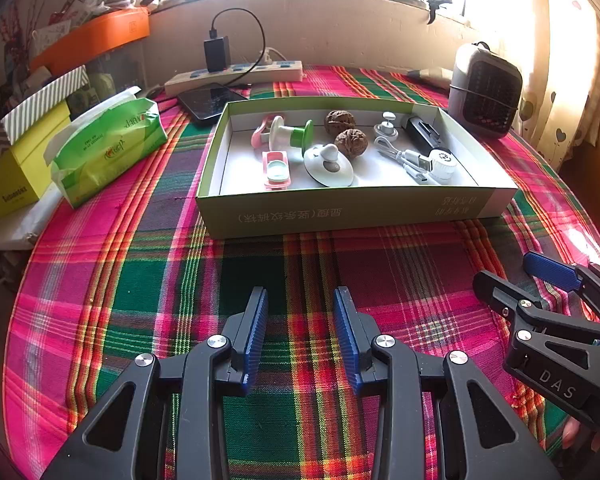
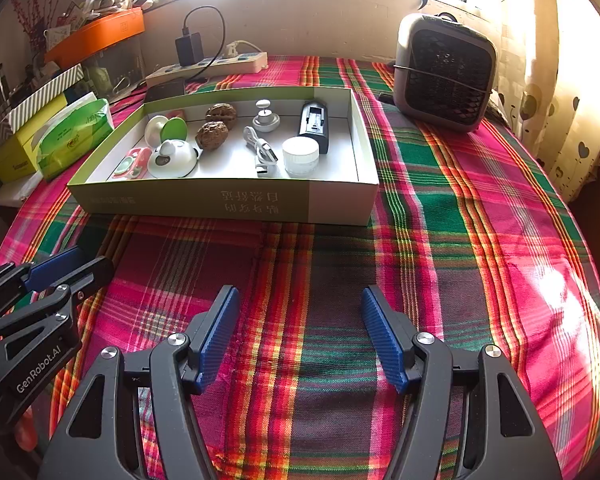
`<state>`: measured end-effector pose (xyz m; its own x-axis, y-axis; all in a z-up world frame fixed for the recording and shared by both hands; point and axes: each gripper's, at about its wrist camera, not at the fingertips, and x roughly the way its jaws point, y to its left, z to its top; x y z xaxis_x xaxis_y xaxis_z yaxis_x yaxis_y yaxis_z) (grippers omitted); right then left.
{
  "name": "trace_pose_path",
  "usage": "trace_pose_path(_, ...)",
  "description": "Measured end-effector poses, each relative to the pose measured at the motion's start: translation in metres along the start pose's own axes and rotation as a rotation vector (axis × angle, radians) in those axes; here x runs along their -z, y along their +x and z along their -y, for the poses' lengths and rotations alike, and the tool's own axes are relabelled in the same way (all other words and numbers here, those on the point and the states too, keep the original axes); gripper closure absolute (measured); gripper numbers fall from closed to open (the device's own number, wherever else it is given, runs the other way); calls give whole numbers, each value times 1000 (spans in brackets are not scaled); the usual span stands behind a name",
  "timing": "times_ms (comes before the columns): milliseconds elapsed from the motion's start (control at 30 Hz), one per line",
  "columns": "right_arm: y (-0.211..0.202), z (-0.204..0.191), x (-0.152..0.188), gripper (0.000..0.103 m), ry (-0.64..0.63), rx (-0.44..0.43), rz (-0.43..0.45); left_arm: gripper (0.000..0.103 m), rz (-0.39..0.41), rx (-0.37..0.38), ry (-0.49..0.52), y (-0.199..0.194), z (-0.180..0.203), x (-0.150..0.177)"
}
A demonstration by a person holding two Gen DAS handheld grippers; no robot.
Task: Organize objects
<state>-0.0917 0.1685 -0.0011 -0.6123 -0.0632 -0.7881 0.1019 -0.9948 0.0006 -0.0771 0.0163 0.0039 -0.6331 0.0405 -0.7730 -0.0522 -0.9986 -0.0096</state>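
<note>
While ribbed blue tongs (image 1: 300, 300) gape — cardboard box (image 1: 356, 210), wrinkled walnuts (image 1: 351, 142).

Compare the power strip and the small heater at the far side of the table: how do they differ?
The power strip is long, flat and white; the heater is boxy, upright and grey. The power strip has a black charger plugged in; the heater shows a dark grille. Both stand beyond the box.

Counter cloth (image 1: 140, 280): woven plaid fabric, matt, visible weave. Box (image 1: 340, 212), centre: cardboard, smooth, satin print. Walnuts (image 1: 351, 142) inside: rough, wrinkled shell. Tissue pack (image 1: 108, 148), left: glossy plastic film. Left tool (image 1: 300, 300) pads: ribbed blue rubber; arms matt black plastic, shiny metal screws.
</note>
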Motion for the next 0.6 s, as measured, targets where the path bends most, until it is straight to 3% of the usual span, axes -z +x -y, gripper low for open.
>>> trace_pose_path(600,0,0,0,35,-6,-5,-2,71,0,0,0,0,0,0)
